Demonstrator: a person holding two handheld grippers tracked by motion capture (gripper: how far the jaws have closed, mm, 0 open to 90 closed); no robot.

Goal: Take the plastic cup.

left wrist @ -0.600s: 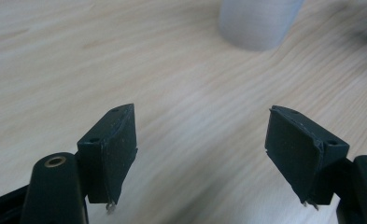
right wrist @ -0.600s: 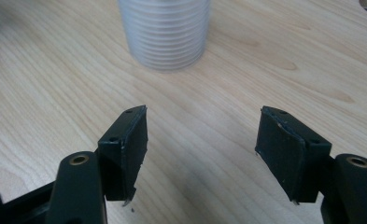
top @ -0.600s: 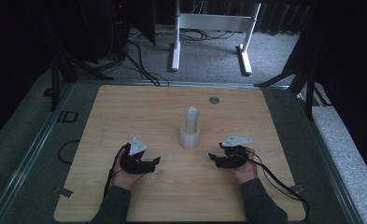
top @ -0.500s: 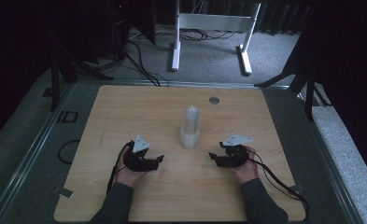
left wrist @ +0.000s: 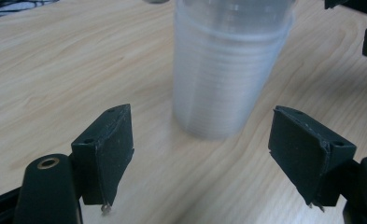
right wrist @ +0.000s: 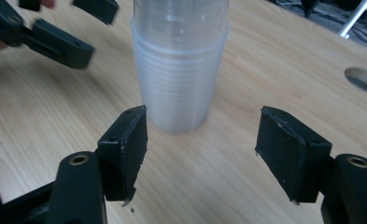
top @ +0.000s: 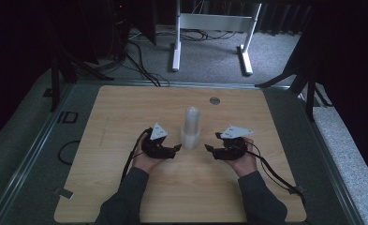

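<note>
High view first: the left gripper [top: 176, 148] has slid in from the lower left toward frame centre since the earlier picture and now sits just beside the stack of clear cups [top: 191, 127], which stands upright mid-table [top: 125, 108]. The right gripper [top: 210, 147] has held its spot, near the stack on the other side.

Left gripper view: jaws spread apart, nothing between them, pads bare; the stack of clear cups [left wrist: 228, 70] rises just beyond, upper centre, untouched.

Right gripper view: again jaws parted and empty, with the stack of clear cups [right wrist: 179, 70] beyond them at upper centre. The left gripper [right wrist: 62, 25] shows blurred at upper left, and a round hole [right wrist: 363, 78] at the right edge.
</note>
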